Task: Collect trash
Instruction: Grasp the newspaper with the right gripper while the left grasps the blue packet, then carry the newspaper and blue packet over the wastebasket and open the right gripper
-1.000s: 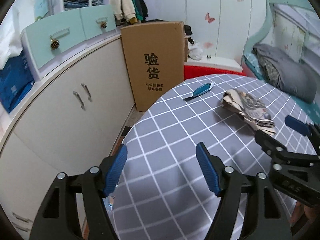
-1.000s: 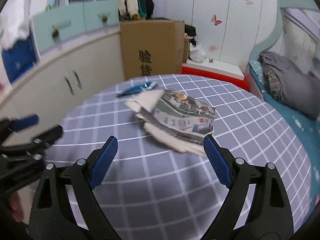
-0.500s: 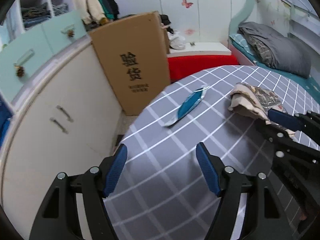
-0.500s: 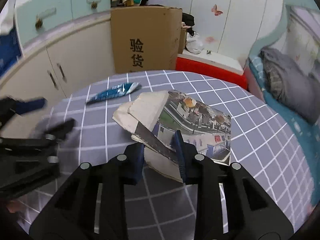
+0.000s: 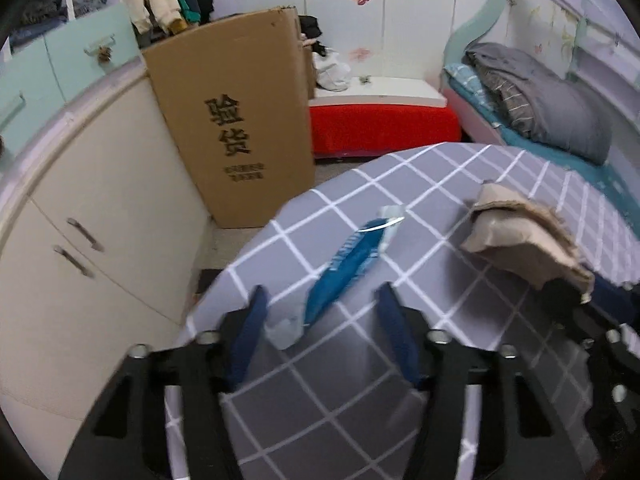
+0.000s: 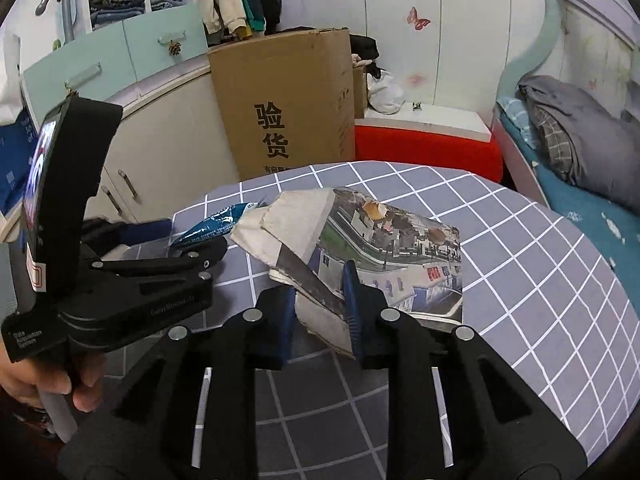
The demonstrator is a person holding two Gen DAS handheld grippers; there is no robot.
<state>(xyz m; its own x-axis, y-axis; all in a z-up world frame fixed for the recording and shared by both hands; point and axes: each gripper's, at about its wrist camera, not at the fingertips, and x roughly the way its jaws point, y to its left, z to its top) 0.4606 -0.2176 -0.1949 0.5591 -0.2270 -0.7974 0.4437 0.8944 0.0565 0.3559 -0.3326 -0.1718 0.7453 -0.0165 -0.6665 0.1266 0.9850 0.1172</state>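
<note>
Right wrist view: my right hand-held gripper [image 6: 320,300] pinches the folded newspaper's [image 6: 384,248] limp, light corner on the desk [image 6: 540,280]. My left hand-held gripper [image 5: 320,320] is closing around the slippery blue wrapper [image 5: 348,264]; mid-length looks best.

- The left gripper [image 5: 320,336] is now straddling the blue wrapper [image 5: 348,260], jaws closing.
- The right gripper [image 6: 320,312] is now clamping the folded newspaper [image 6: 384,248].
</note>
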